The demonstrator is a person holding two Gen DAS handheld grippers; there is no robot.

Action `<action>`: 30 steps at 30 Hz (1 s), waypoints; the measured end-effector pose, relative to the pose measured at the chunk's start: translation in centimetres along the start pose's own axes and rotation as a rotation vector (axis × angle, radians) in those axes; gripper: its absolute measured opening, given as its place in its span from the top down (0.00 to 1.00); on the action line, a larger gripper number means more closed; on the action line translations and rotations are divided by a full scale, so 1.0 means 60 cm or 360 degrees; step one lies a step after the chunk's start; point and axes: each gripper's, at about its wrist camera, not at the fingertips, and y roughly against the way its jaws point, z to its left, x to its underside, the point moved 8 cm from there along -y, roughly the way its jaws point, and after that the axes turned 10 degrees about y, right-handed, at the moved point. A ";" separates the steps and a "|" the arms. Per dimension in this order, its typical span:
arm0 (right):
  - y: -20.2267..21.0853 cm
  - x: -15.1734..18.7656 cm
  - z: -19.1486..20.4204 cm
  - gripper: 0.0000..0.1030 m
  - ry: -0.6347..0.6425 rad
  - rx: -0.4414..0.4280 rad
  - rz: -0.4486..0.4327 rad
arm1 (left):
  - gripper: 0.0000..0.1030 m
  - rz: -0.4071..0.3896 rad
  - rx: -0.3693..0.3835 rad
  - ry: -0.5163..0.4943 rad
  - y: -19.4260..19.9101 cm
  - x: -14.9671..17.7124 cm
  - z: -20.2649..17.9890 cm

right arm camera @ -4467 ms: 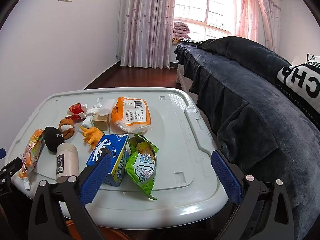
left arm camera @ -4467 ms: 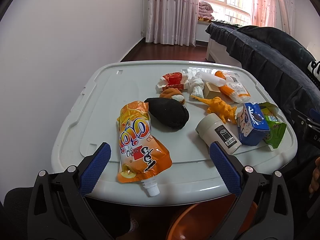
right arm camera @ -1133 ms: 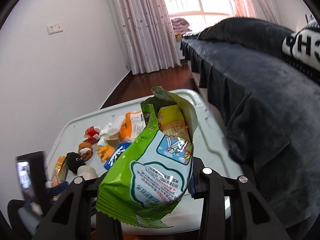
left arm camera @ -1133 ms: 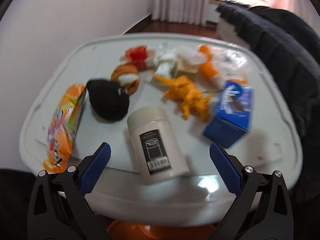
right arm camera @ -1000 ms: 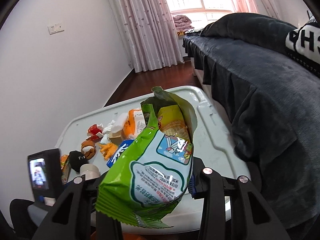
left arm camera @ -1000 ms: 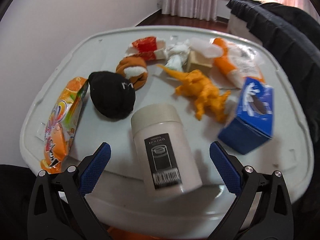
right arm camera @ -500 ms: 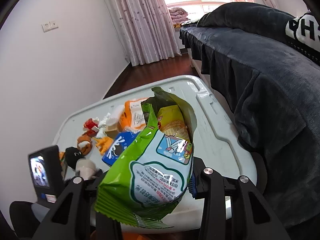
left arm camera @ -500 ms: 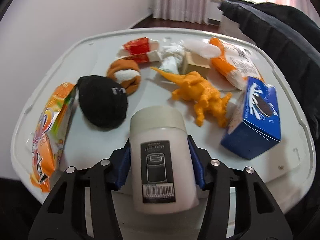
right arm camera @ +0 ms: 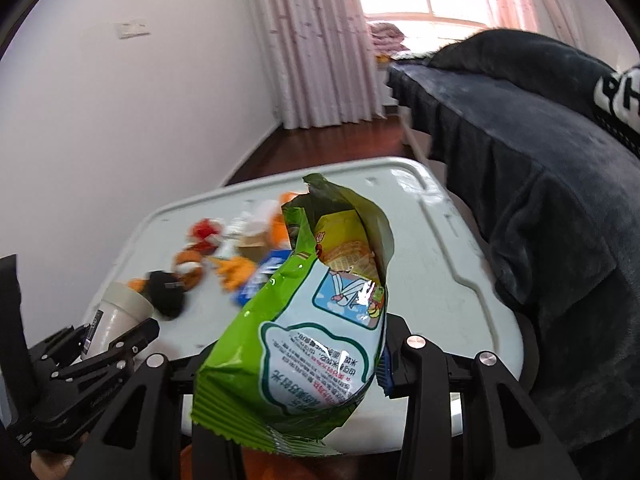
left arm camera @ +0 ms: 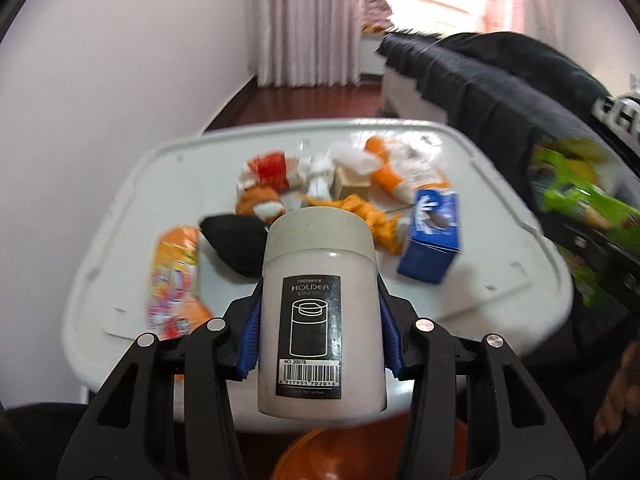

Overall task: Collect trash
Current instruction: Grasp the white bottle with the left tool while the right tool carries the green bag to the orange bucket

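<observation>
Left wrist view: left gripper [left arm camera: 320, 336] closing on white jar [left arm camera: 320, 308], pads at both sides, jar lifted clear of counter [left arm camera: 500, 264]. Risk: smooth round wall, grip low on body; jar could slip or tip forward. Orange bin [left arm camera: 316, 456] directly below.

Right wrist view: right gripper [right arm camera: 304, 364] clamps green bag [right arm camera: 308, 312], mouth open and up; tilt could spill contents.

Further out on counter: black pouch [left arm camera: 236, 244], blue carton [left arm camera: 434, 240], orange wrappers uncollected.

Each black claw [left arm camera: 320, 340] has blue pads [left arm camera: 249, 338] and silver screws.
</observation>
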 end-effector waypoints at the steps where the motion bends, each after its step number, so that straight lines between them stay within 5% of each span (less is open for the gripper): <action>1: 0.013 -0.001 0.013 0.60 0.0028 -0.0022 -0.0013 | 0.55 -0.0023 0.0017 -0.0032 0.024 0.002 0.000; 7: 0.109 0.011 0.088 0.60 0.0232 -0.0199 -0.0061 | 0.55 -0.0111 0.0081 -0.0161 0.120 0.018 0.004; 13: 0.149 0.056 0.120 0.60 0.0259 -0.0342 0.0040 | 0.55 -0.0093 0.0140 -0.0256 0.163 0.078 0.017; 30: 0.109 0.227 0.152 0.60 0.0209 -0.0436 0.0467 | 0.55 0.0323 0.0177 -0.0229 0.100 0.218 0.038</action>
